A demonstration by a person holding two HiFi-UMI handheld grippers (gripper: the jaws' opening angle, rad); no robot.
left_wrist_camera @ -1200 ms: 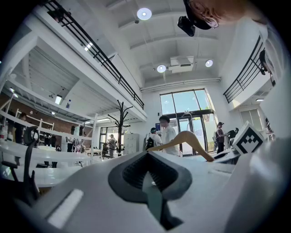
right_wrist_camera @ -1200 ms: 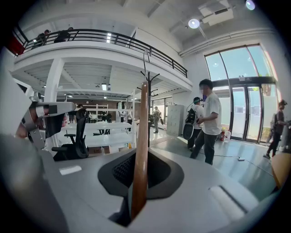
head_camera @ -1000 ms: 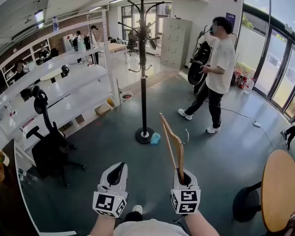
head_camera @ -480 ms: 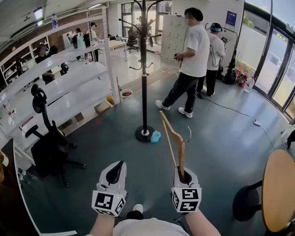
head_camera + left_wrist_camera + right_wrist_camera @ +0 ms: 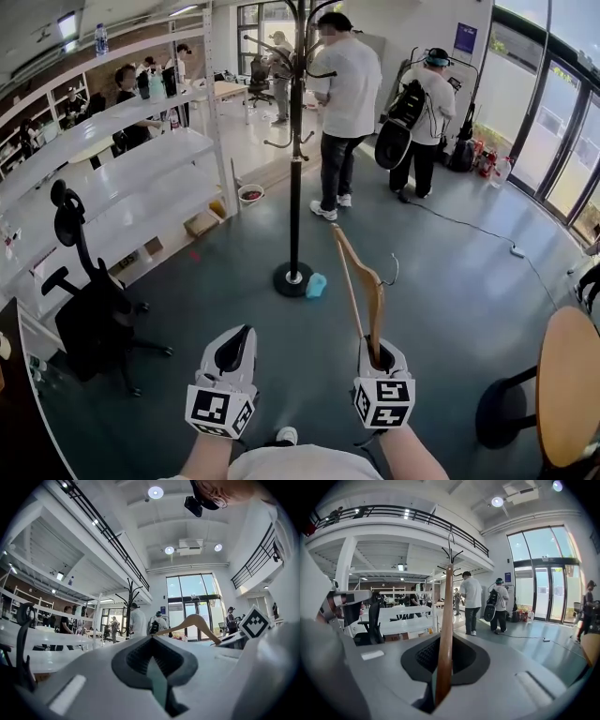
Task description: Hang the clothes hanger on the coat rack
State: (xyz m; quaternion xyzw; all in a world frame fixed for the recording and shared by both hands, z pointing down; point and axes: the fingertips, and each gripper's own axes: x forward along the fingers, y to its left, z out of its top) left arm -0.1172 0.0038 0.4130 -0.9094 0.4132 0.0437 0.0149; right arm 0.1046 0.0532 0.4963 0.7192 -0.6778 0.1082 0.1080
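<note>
The black coat rack stands ahead on a round base, its top hooks empty. My right gripper is shut on the lower end of a wooden clothes hanger, which rises upright with its metal hook on the right. In the right gripper view the hanger runs up between the jaws of the right gripper, in line with the coat rack. My left gripper is beside it, shut and empty. The left gripper view shows the left gripper, the hanger and the coat rack.
Two people stand just behind the rack. White shelving and a black office chair are on the left. On the right is a round wooden table. A small blue object lies by the rack's base.
Both grippers have moved forward towards the coat rack, the hanger still held. The person in white has walked from the right to behind the rack, and a second person has come into view.
</note>
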